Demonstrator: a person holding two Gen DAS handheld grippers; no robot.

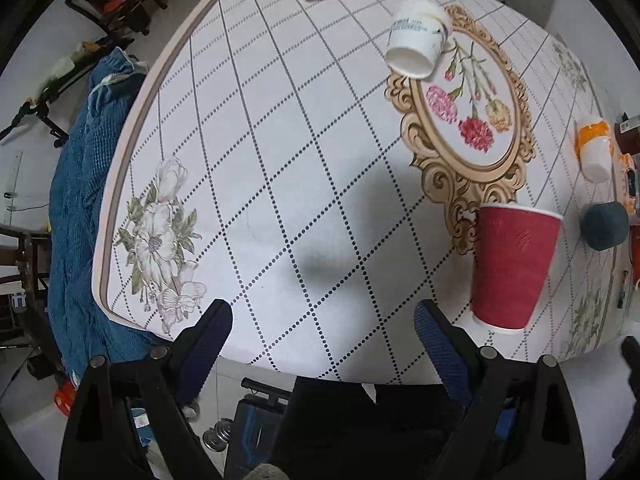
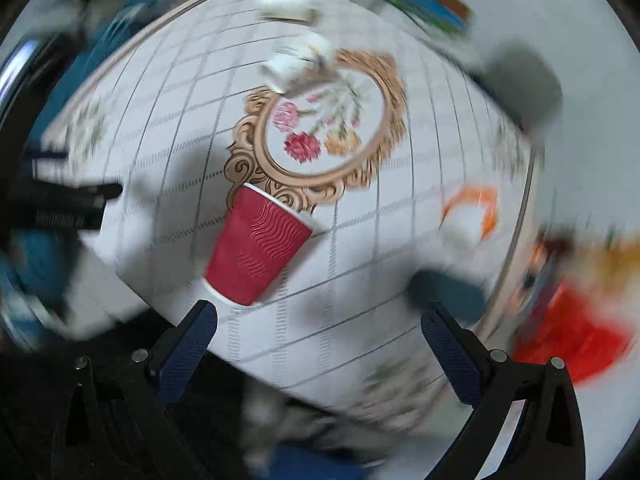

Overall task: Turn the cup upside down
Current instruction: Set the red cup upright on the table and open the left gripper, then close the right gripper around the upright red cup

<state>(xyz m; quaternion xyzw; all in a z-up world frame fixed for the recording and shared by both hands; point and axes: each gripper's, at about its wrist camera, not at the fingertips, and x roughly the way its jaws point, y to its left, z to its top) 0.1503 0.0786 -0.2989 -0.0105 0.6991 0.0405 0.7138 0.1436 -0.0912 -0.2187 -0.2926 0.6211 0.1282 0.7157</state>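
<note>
Both grippers' fingers [image 1: 436,344] [image 2: 188,348] spread wide and empty above the table [image 1: 280,160], red cup [image 1: 512,268] [image 2: 256,248] inverted nearby.

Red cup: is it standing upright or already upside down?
Upside down, it seems: the red cup stands with its wide rim on the table and its narrow base up. Neither gripper touches it.

The left hand-held gripper [image 1: 322,328] hangs with its blue-padded jaws spread wide, gripping nothing. The right hand-held gripper [image 2: 320,330] is likewise wide apart and empty.
</note>
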